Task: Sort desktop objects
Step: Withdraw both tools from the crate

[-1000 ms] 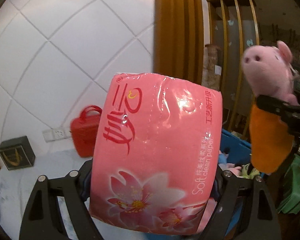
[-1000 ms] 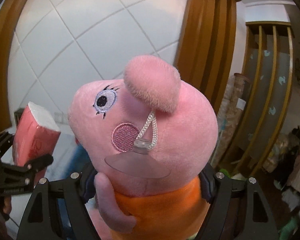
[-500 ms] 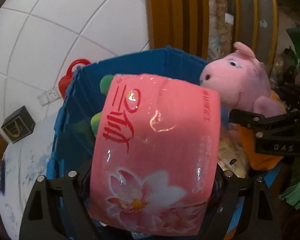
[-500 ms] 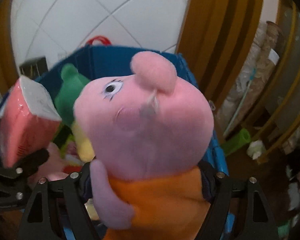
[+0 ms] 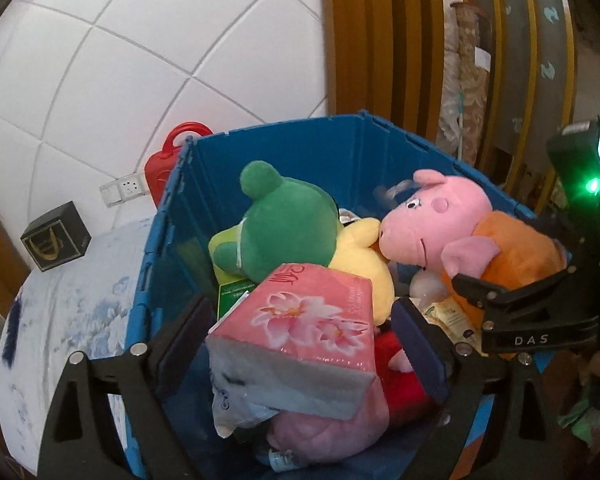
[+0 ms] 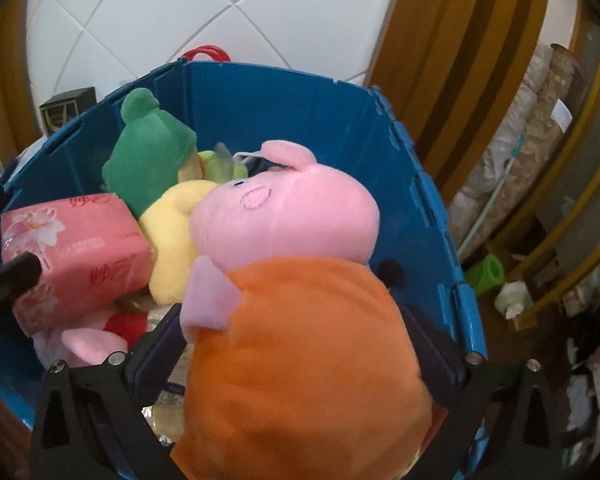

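A blue bin (image 5: 284,132) (image 6: 284,92) holds a green frog plush (image 5: 284,220) (image 6: 152,160), a yellow plush (image 5: 360,268) and other toys. The pink tissue pack (image 5: 312,320) (image 6: 72,236) lies tilted on those toys. My left gripper (image 5: 300,308) straddles it with its jaws opening, and both pads stand clear of the pack. The pink pig plush in orange (image 6: 292,220) (image 5: 440,220) rests on the pile at the bin's right side. My right gripper (image 6: 292,320) is around its body, jaws opening, and its pads are off the plush.
A red bag (image 5: 168,164) and a wall socket (image 5: 124,190) sit behind the bin. A black box (image 5: 54,236) stands on the blue-and-white tablecloth (image 5: 68,320) at the left. Wooden posts and floor clutter with a green roll (image 6: 490,272) lie to the right.
Both grippers came down over the blue bin. The jaws spread, the tissue pack dropped flat onto the toys, and the pig plush settled into the bin.
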